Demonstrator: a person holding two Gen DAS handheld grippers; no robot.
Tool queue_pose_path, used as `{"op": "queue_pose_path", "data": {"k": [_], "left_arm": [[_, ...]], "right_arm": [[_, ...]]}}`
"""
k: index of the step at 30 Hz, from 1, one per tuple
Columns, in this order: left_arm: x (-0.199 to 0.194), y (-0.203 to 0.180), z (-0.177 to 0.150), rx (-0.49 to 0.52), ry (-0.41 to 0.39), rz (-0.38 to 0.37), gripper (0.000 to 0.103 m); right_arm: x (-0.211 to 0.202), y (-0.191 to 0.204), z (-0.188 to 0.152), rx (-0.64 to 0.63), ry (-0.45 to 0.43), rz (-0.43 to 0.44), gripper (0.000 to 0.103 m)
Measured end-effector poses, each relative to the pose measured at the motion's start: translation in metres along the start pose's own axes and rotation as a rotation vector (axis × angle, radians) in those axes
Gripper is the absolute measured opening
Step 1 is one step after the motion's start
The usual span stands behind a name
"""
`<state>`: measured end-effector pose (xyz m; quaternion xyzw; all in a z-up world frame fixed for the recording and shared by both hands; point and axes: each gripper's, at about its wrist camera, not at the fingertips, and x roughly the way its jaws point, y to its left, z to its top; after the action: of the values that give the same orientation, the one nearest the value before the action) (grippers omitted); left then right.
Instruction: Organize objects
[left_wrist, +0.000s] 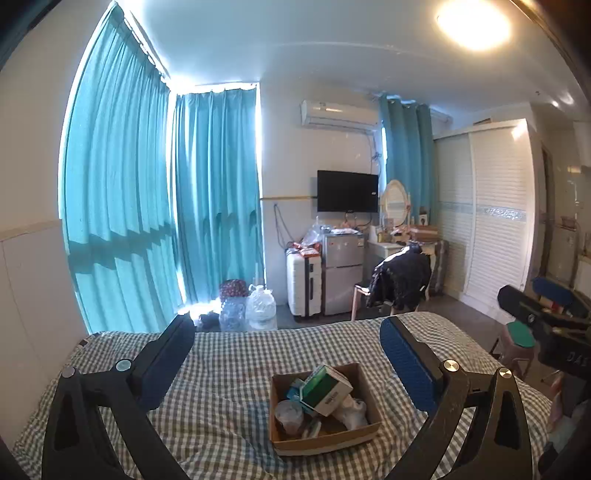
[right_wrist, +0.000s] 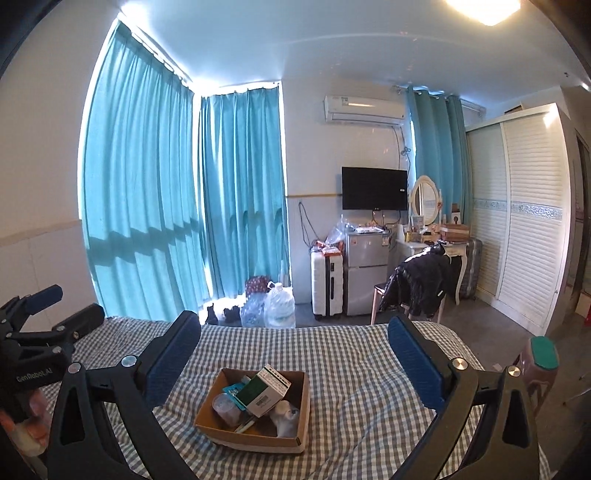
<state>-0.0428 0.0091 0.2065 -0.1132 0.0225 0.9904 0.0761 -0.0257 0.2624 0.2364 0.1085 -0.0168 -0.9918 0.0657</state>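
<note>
My left gripper (left_wrist: 288, 354) and right gripper (right_wrist: 295, 354) gape wide, empty; the cardboard box (right_wrist: 295, 439), lower centre, looks packed, bed (right_wrist: 351, 354) otherwise bare, so I judge sorting nearly finished.

Bright ceiling lamp (left_wrist: 472, 22) glare, fisheye-warped edges.
</note>
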Motion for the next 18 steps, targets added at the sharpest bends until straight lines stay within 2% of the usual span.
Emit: {"op": "queue_pose_path", "data": {"k": [4, 7, 13, 16, 18], "left_arm": [[-0.020, 0.001, -0.018, -0.040, -0.026, 0.004, 0.103], [-0.032, -0.001, -0.041, -0.043, -0.054, 0.055, 0.103], [-0.039, -0.013, -0.112, -0.018, -0.062, 0.135, 0.103], [-0.031, -0.021, -0.151, -0.024, -0.021, 0.099, 0.103], [-0.024, -0.024, -0.173, -0.036, 0.029, 0.052, 0.103]], "right_arm": [[-0.023, -0.003, -0.029, 0.015, -0.032, -0.005, 0.102], [-0.033, -0.001, -0.061, 0.012, -0.061, -0.037, 0.102], [-0.036, 0.009, -0.141, -0.015, -0.013, 0.012, 0.102], [-0.027, 0.019, -0.179, -0.083, 0.024, -0.029, 0.102], [-0.022, 0.018, -0.194, -0.074, 0.047, -0.026, 0.102]]}}
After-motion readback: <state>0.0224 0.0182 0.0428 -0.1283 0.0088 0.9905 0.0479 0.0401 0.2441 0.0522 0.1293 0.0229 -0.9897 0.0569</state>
